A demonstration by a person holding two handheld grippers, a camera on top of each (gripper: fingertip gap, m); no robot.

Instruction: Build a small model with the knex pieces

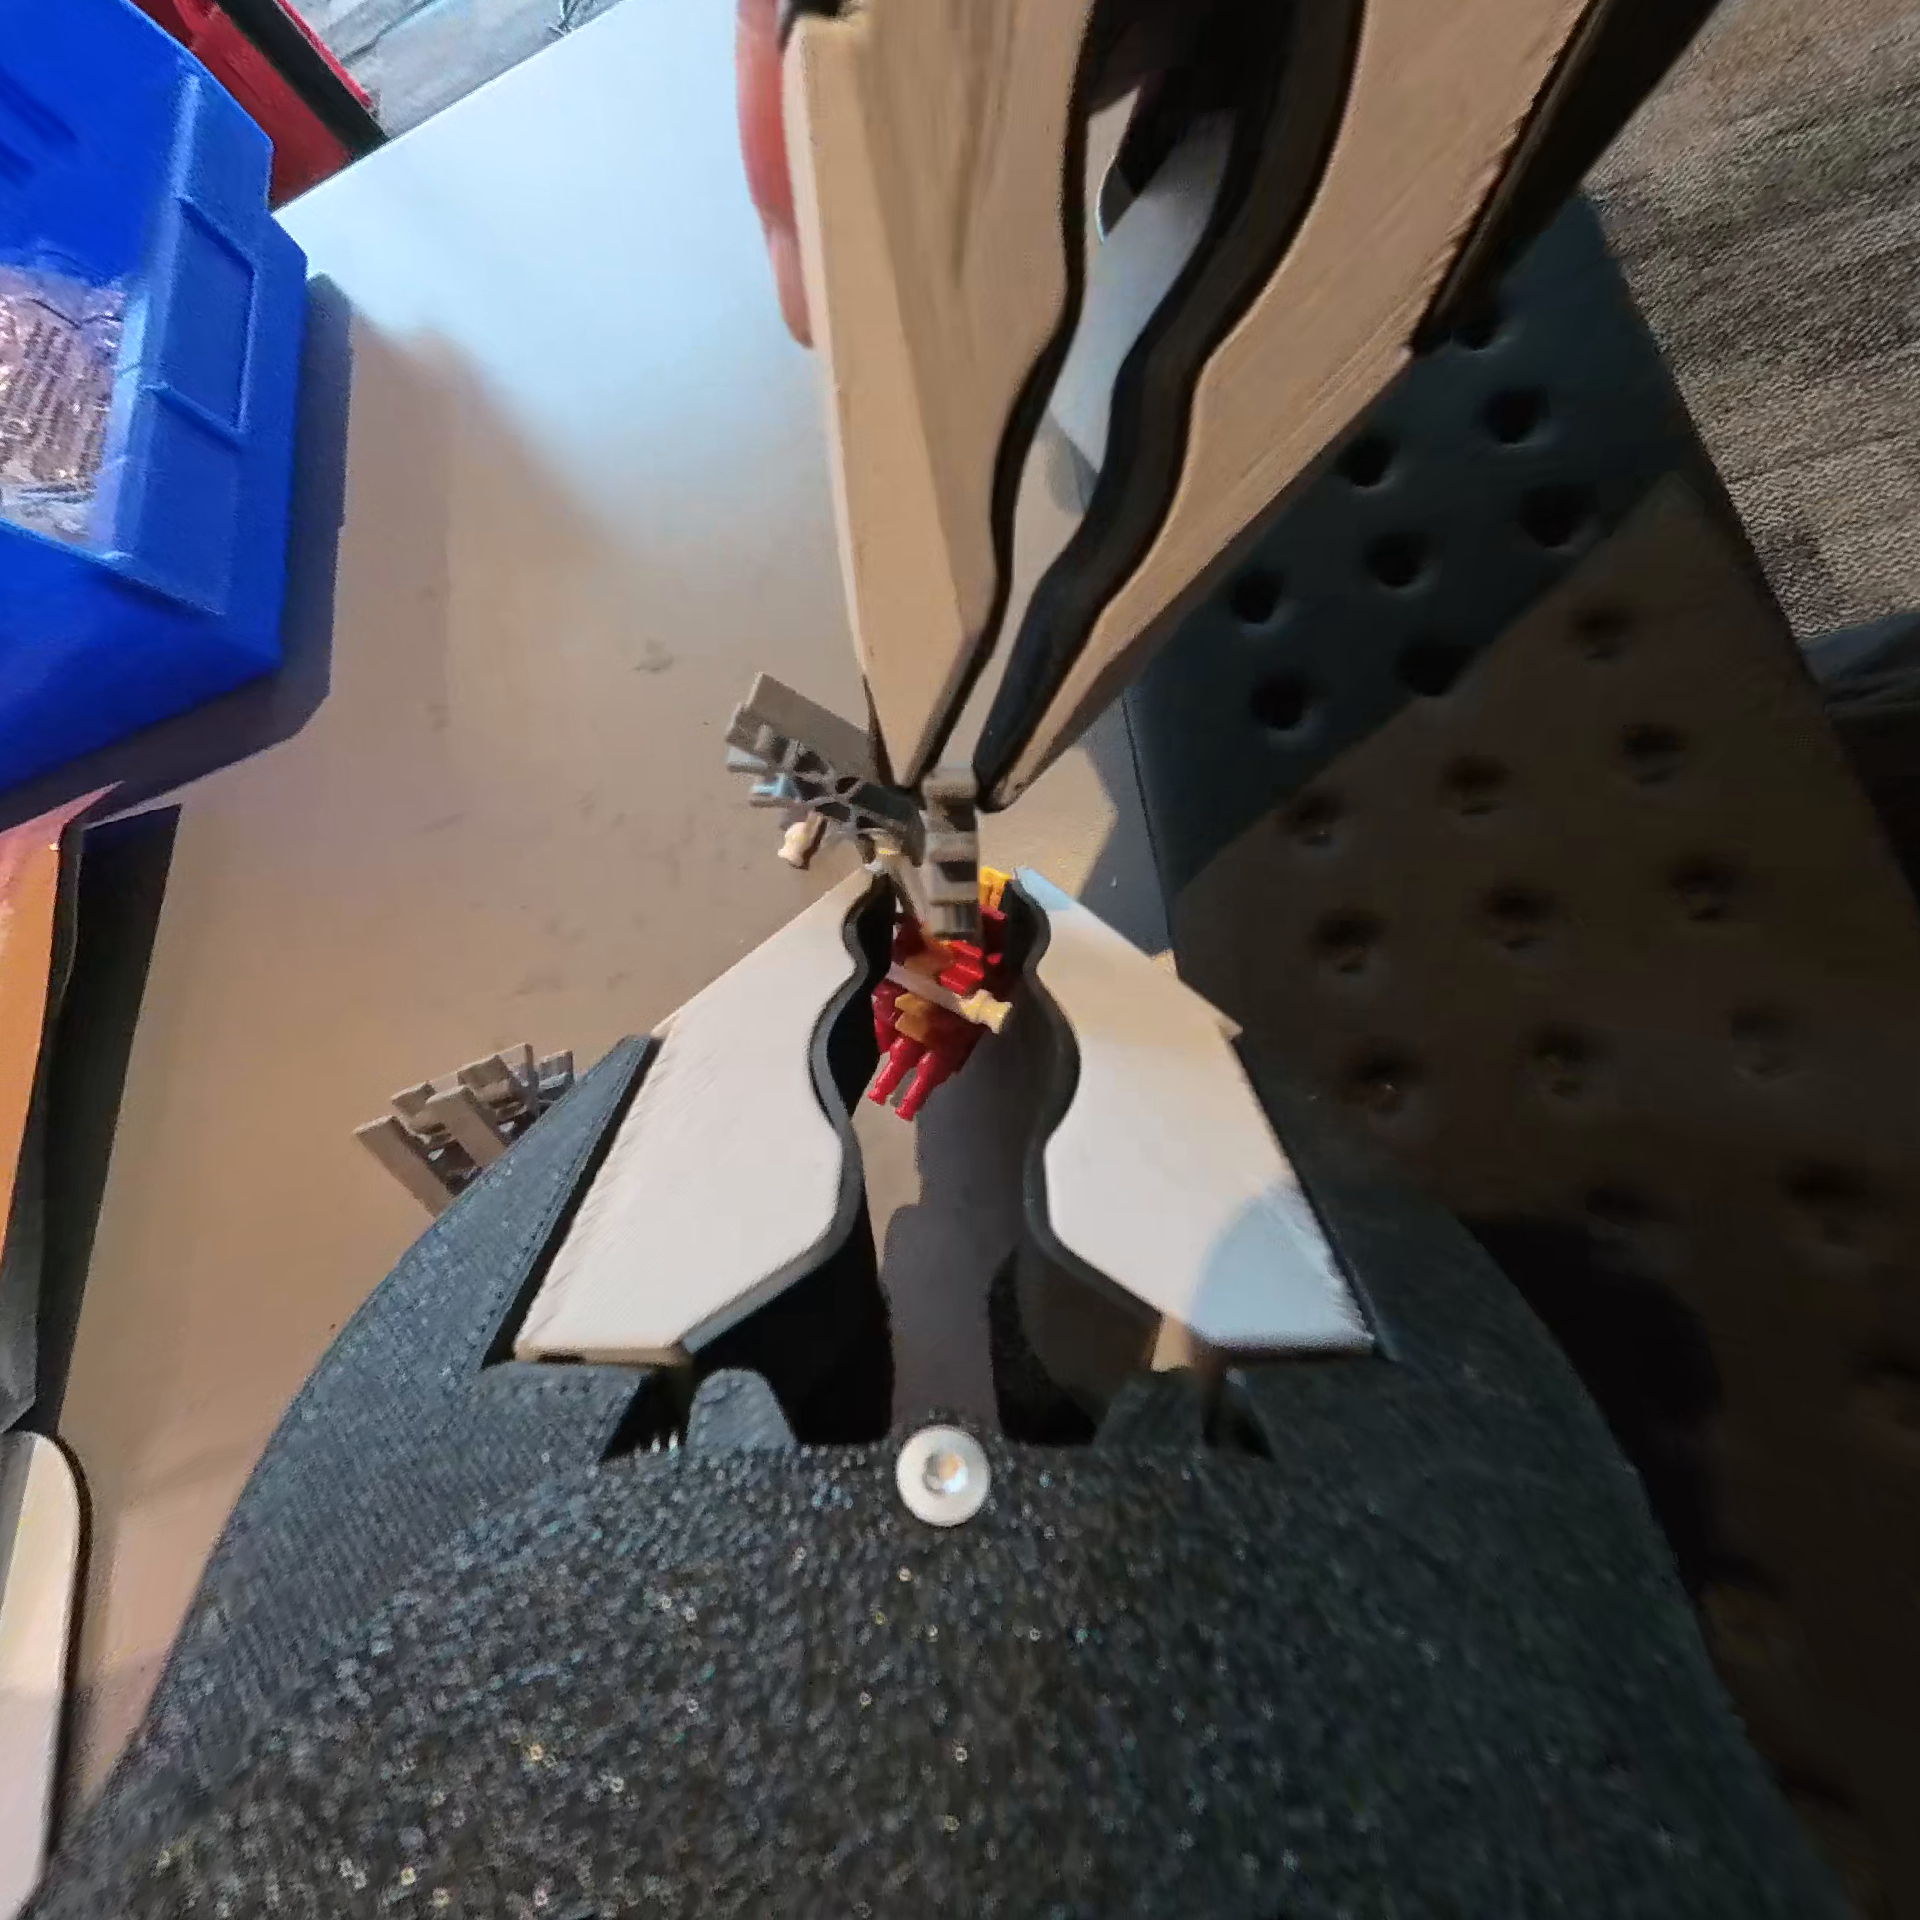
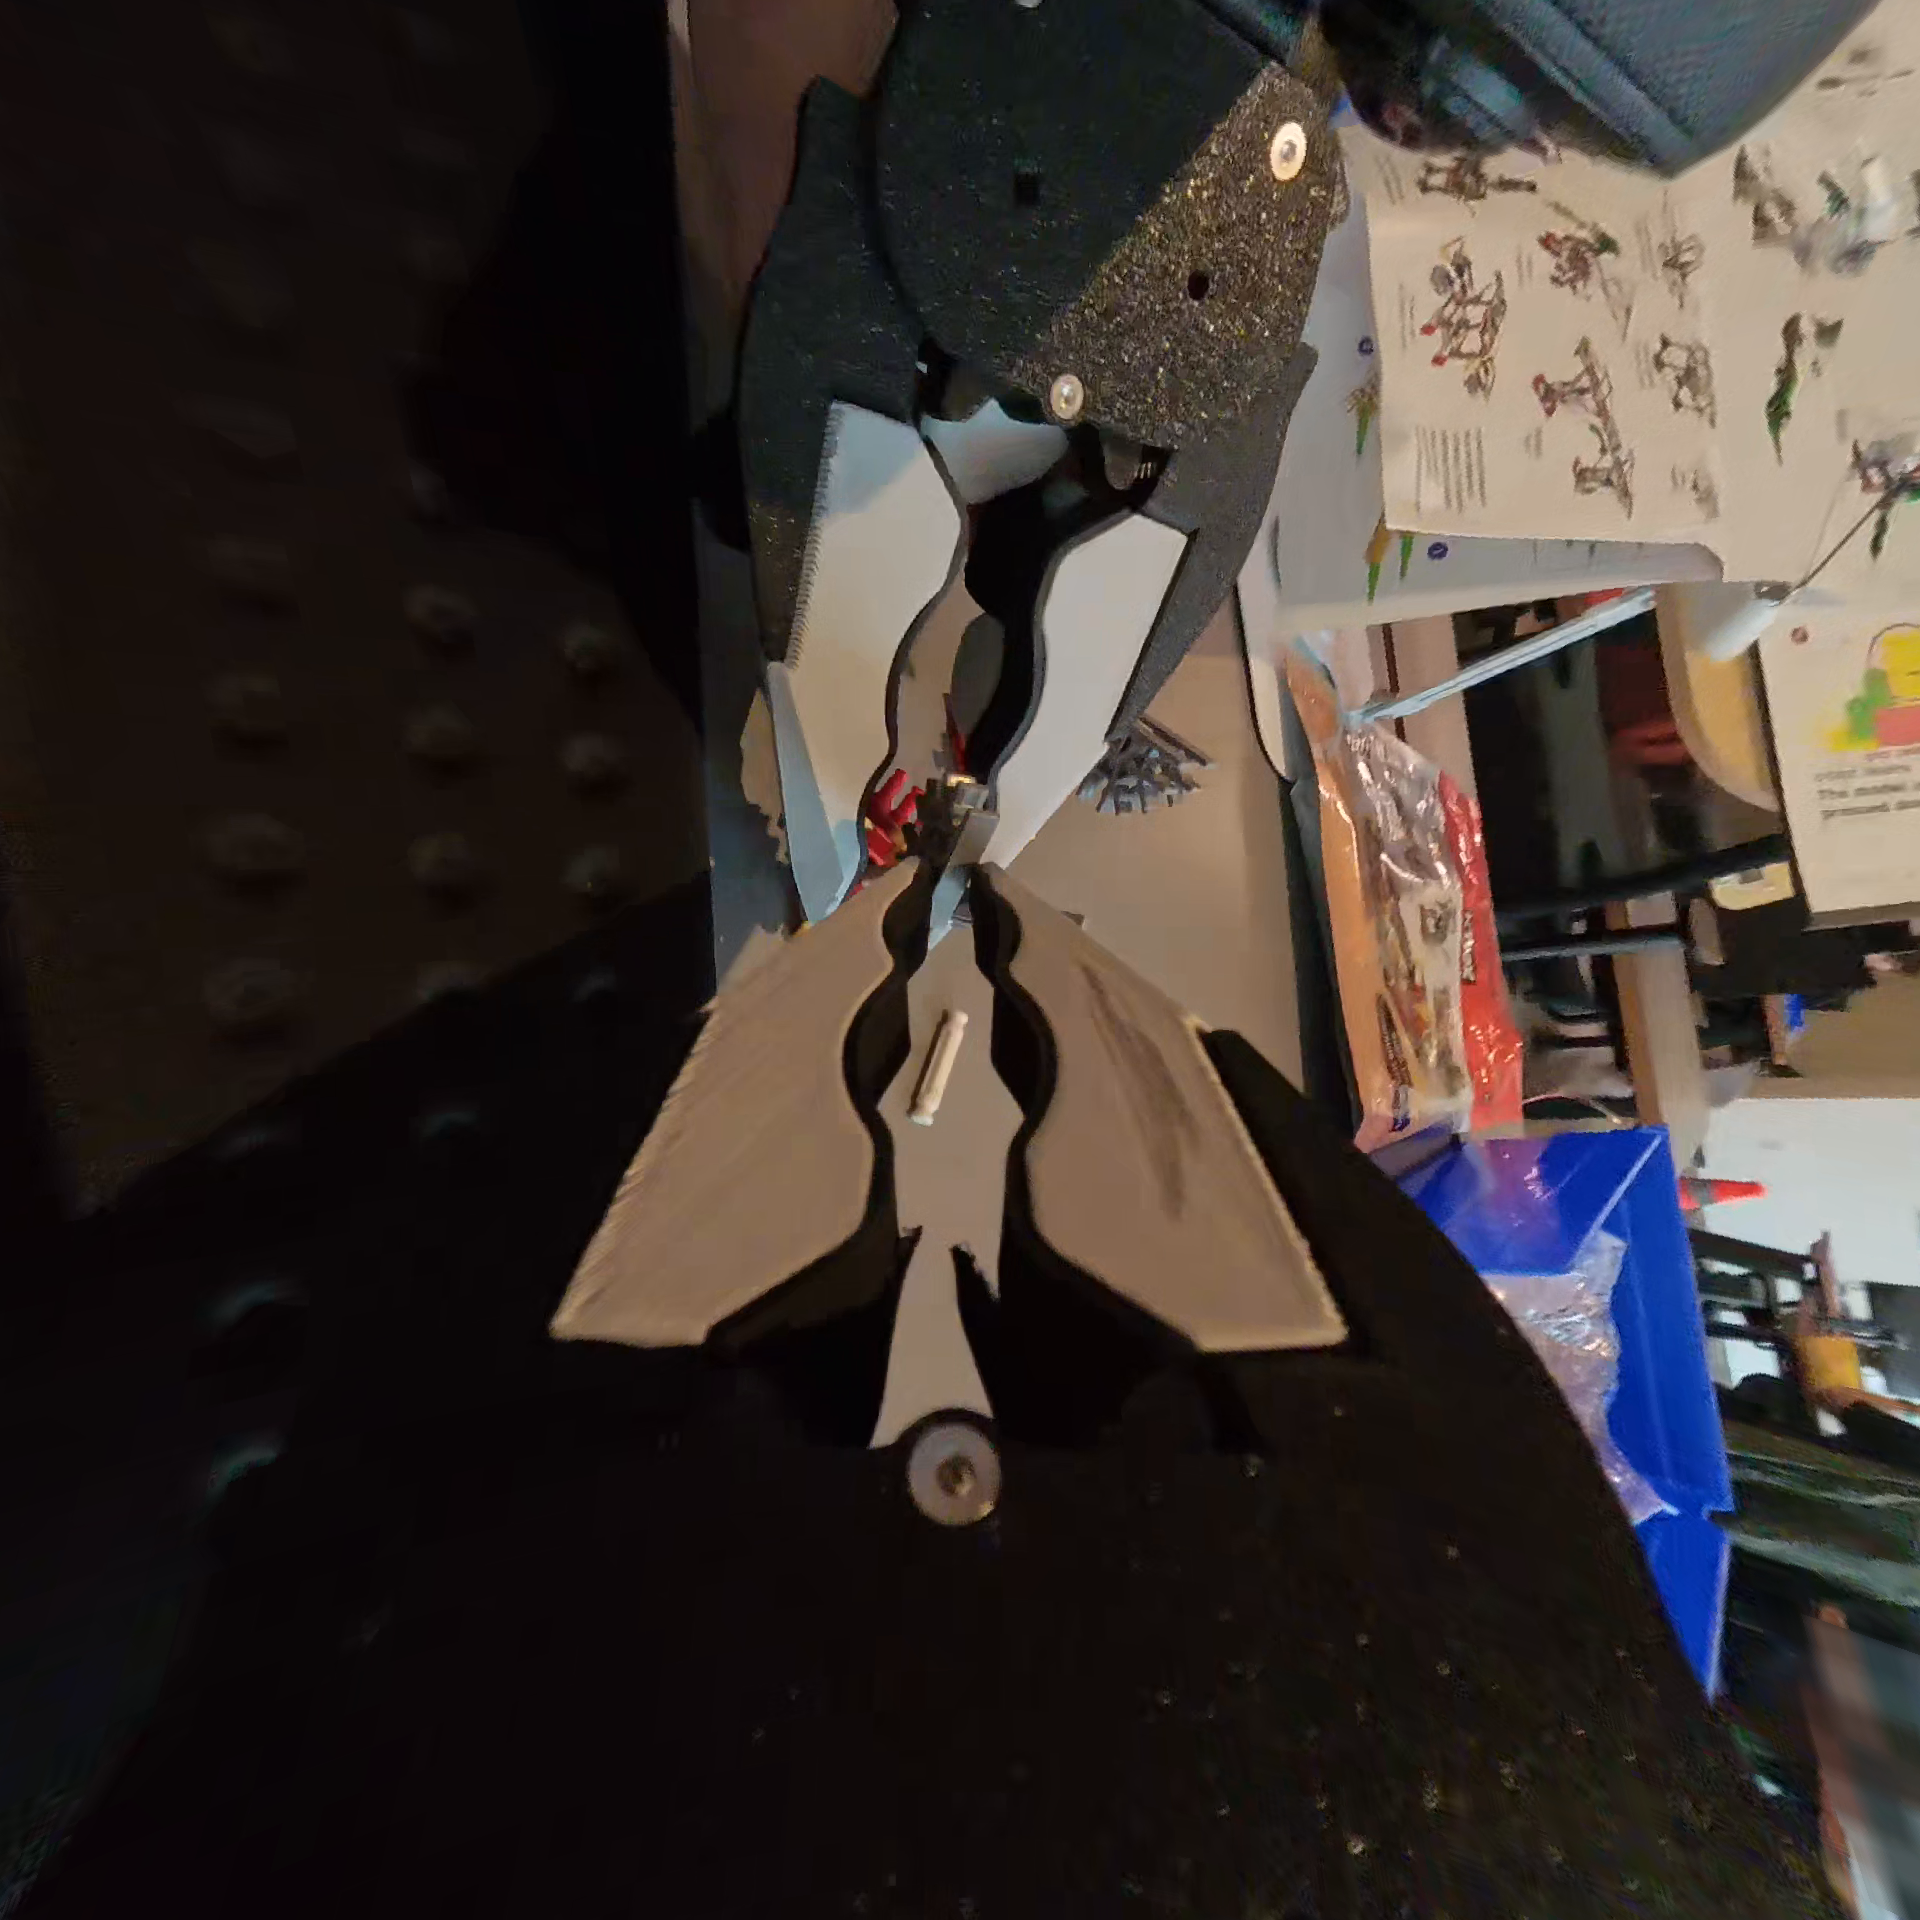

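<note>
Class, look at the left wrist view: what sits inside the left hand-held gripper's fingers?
A red and yellow rod bundle sits between the left hand-held gripper fingers, a grey connector piece on top. Its far end is hidden.

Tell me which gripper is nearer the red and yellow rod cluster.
Left. The left gripper has its fingertips around the red and yellow rod cluster. The right gripper comes from the opposite side, pinching the grey connector piece joined to the cluster.
</note>
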